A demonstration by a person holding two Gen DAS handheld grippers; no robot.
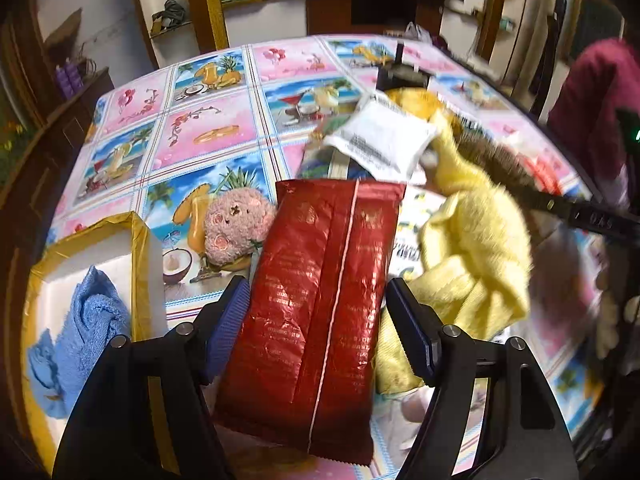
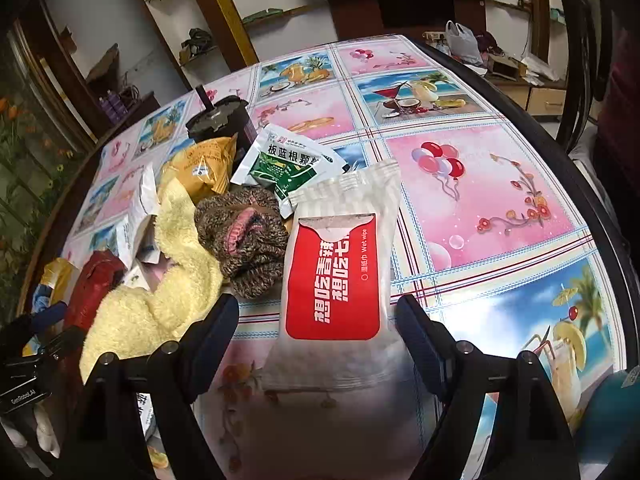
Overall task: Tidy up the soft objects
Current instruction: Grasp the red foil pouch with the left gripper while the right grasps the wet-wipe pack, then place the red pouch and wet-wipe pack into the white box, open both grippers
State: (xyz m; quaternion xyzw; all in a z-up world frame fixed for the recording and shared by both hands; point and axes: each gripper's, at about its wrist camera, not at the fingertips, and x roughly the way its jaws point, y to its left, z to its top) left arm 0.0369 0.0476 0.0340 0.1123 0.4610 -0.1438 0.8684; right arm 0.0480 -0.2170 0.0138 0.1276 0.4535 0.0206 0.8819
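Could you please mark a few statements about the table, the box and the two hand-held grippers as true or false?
1. A blue towel lies in the gold-edged box. True.
2. The red foil packet lies between the left hand-held gripper's fingers. True.
3. The right hand-held gripper is shut with nothing between its fingers. False: it is open around the wet wipe pack.
4. The pink plush bear is inside the box. False: it lies on the tablecloth beside it.

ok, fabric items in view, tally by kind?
Towels: 2 (blue towel, yellow towel)
Plush: 1 (pink plush)
Knits: 1 (brown knit)
Total: 4
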